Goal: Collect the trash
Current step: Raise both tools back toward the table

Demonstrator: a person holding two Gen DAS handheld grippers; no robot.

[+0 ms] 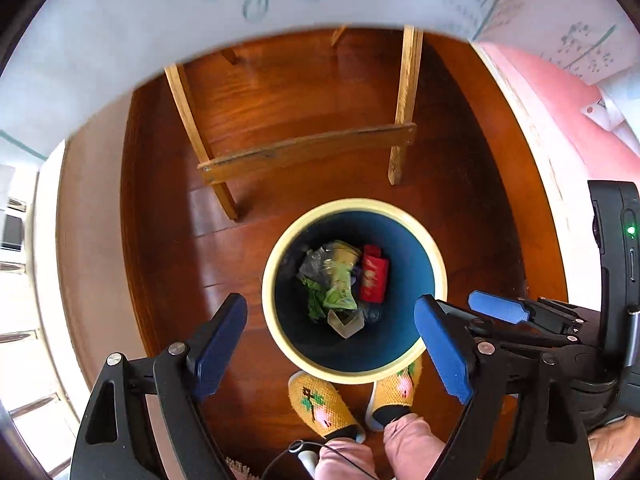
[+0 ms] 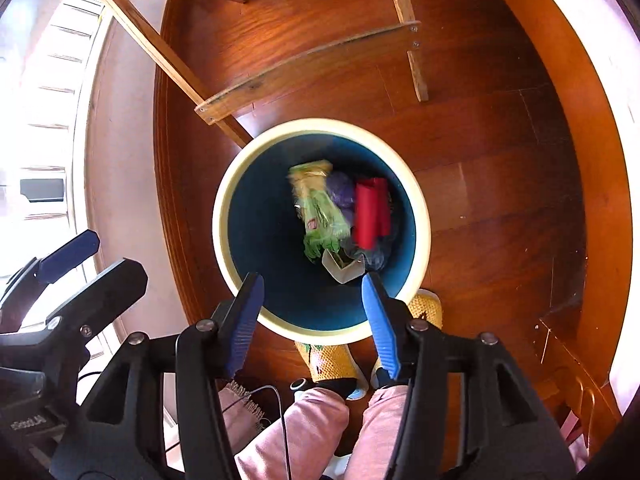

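i'm over the round waste bin with the cream rim and dark blue inside, which stands on the reddish wooden floor just in front of my yellow knitted slippers and near the legs of a pale wooden table frame. the step, as i judge it, is the drop itself, so doing it well means keeping both tools centred above the opening, jaws wide, until the pieces are clear of the pads, then lifting straight up without knocking the rim. the left gripper stands wide open with nothing between its blue pads; the right gripper is parted about halfway and also holds nothing. inside the bin lies the trash: a green and yellow crumpled plastic wrapper, a red packet that looks blurred in the right view, perhaps falling, some dark purple-grey film, and a small pale folded carton nearest me.
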